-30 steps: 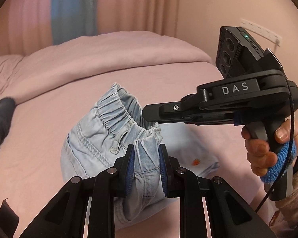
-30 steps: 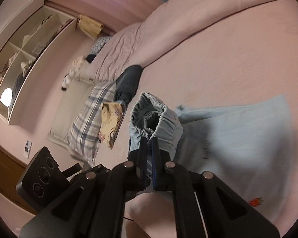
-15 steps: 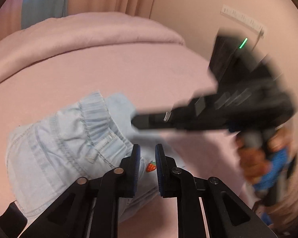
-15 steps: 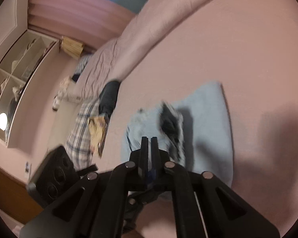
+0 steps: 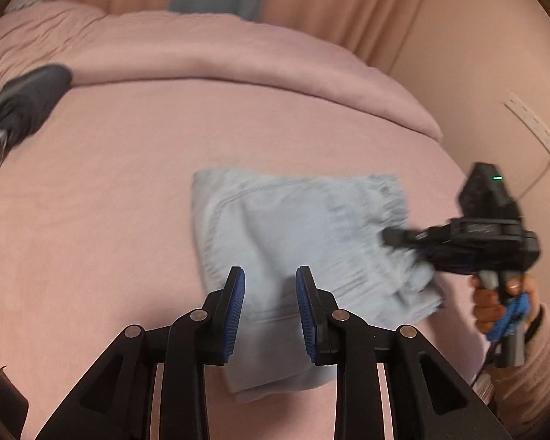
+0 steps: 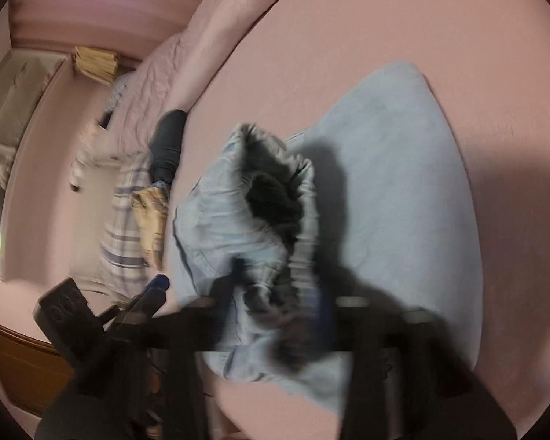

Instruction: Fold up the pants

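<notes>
The left gripper (image 5: 269, 310) is black with blue ridged pads (image 5: 235, 308) and round silver screws. The right gripper (image 5: 388, 236) is black too — a small green light glows on top, beside a pink sleeve (image 5: 539, 377).

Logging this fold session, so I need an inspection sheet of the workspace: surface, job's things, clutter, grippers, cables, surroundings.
Surface: pink bed sheet, duvet bunched at the far side.
Job's things: light blue pants lying folded on the sheet, waistband toward the right gripper.
Clutter: dark garment; plaid pillow and a printed item beside it.
Grippers: left gripper open above the pants; right gripper at the waistband, blurred, state unclear.
Cables: black cable below the right handle.
Surroundings: pink curtains, wall, shelving.
</notes>
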### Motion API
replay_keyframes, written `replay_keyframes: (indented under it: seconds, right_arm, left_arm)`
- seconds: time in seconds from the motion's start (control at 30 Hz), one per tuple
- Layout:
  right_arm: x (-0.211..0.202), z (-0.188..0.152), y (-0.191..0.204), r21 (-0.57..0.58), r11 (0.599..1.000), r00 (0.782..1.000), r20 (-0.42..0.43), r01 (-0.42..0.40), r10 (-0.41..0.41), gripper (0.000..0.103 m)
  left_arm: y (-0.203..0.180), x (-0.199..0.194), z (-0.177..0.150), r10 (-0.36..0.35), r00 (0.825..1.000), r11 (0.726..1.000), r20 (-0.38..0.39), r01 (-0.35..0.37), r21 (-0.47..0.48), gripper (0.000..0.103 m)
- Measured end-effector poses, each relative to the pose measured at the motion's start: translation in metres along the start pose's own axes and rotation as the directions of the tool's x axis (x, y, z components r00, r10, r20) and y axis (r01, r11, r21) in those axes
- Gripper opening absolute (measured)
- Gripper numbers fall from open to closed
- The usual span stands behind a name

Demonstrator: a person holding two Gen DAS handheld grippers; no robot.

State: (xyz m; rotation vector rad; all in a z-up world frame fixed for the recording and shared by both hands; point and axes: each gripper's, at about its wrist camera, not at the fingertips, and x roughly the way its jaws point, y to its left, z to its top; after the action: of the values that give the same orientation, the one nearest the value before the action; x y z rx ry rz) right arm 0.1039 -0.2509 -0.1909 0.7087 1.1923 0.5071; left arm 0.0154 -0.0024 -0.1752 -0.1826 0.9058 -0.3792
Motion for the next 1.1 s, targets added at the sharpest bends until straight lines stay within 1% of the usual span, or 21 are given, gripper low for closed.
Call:
replay_keyframes:
  seconds: [0.07,0.1,0.17,0.23,0.33,0.43,0.57,0.6,0.63,0.67,0.73,0.77,0.8,0.83,0.87,0.9,0.93,0.97,1.0,1.03,1.1]
  right_arm:
    - [-0.011,-0.001,0.006,-0.025,1.0,0.999,0.04,-0.016,0.017,0.023]
    - [-0.022,-0.001,0.011,-0.04,0.999,0.997,0.07,-0.018,0.021,0.023]
    - [-0.043,-0.001,0.015,-0.049,0.997,0.992,0.106,-0.063,0.068,0.023]
    - [-0.056,0.0,0.012,-0.047,0.996,0.988,0.13,-0.073,0.079,0.023]
    - [-0.063,-0.004,-0.006,0.0,1.0,0.99,0.136,-0.025,0.025,0.023]
    - [-0.061,-0.01,-0.031,0.078,0.997,0.991,0.136,-0.009,-0.002,0.023]
    - [-0.051,-0.018,-0.054,0.129,0.991,0.993,0.106,0.039,-0.053,0.025]
    - [-0.051,-0.018,-0.058,0.149,0.989,0.993,0.111,0.017,-0.034,0.026]
    - [-0.053,-0.016,-0.058,0.162,0.987,0.993,0.112,0.003,-0.021,0.031]
    - [-0.057,-0.015,-0.055,0.166,0.986,0.994,0.11,0.01,-0.029,0.035]
    - [-0.066,-0.014,-0.045,0.122,0.99,0.989,0.117,0.071,-0.085,0.038]
    - [-0.073,-0.013,-0.034,0.085,0.988,0.979,0.145,0.131,-0.142,0.042]
    - [-0.084,-0.012,-0.023,0.046,0.977,0.958,0.193,0.208,-0.213,0.044]
    - [-0.094,-0.011,-0.014,0.017,0.958,0.929,0.243,0.285,-0.28,0.044]
    - [-0.102,-0.01,-0.008,0.0,0.943,0.905,0.284,0.332,-0.318,0.044]
    - [-0.109,-0.008,0.004,-0.038,0.936,0.89,0.325,0.349,-0.319,0.044]
    - [-0.113,-0.007,0.014,-0.081,0.94,0.893,0.347,0.333,-0.286,0.043]
    - [-0.113,-0.004,0.026,-0.124,0.944,0.904,0.35,0.306,-0.247,0.04]
    - [-0.108,-0.001,0.036,-0.159,0.948,0.917,0.338,0.277,-0.212,0.037]
    - [-0.101,0.002,0.042,-0.189,0.949,0.93,0.319,0.252,-0.184,0.031]
    - [-0.077,0.01,0.057,-0.236,0.944,0.95,0.262,0.232,-0.168,0.028]
  left_arm:
    - [-0.003,0.002,0.002,-0.008,1.0,1.0,0.006,0.008,-0.003,0.026]
    - [0.0,-0.002,0.0,-0.016,1.0,1.0,0.011,0.016,0.001,0.026]
    - [-0.005,-0.002,0.0,-0.032,0.999,0.999,0.022,0.032,0.02,0.026]
    - [-0.01,0.001,0.003,-0.048,0.999,0.998,0.022,0.047,0.033,0.027]
    - [-0.012,0.009,0.006,-0.057,0.998,0.997,0.002,0.057,0.047,0.027]
    - [-0.023,0.024,0.009,-0.06,0.998,0.996,-0.028,0.062,0.067,0.027]
    - [-0.032,0.041,0.006,-0.01,0.997,0.993,-0.081,0.019,0.114,0.027]
    - [-0.033,0.041,0.005,-0.004,0.996,0.993,-0.085,0.014,0.119,0.027]
    - [-0.033,0.04,0.004,-0.004,0.996,0.993,-0.085,0.014,0.12,0.027]
    - [-0.032,0.035,0.002,-0.009,0.997,0.993,-0.082,0.019,0.119,0.027]
    - [-0.029,0.027,0.002,-0.012,0.997,0.993,-0.074,0.021,0.116,0.027]
    - [-0.028,0.024,0.002,-0.007,0.998,0.993,-0.066,0.014,0.118,0.027]
    - [-0.027,0.021,0.002,-0.002,0.998,0.993,-0.06,0.009,0.118,0.027]
    - [-0.026,0.017,0.001,-0.002,0.999,0.993,-0.053,0.008,0.115,0.027]
    - [-0.025,0.015,0.002,-0.008,0.999,0.994,-0.047,0.013,0.11,0.027]
    - [-0.024,0.017,0.006,-0.016,0.999,0.994,-0.042,0.021,0.105,0.027]
    - [-0.026,0.018,0.009,-0.026,0.999,0.994,-0.038,0.029,0.101,0.027]
    - [-0.028,0.018,0.01,-0.031,0.999,0.994,-0.036,0.034,0.103,0.027]
    - [-0.032,0.02,0.012,-0.036,0.999,0.993,-0.036,0.04,0.108,0.027]
    - [-0.038,0.024,0.014,-0.049,0.998,0.992,-0.036,0.053,0.118,0.027]
    - [-0.046,0.035,0.015,-0.072,0.996,0.988,-0.048,0.077,0.132,0.027]
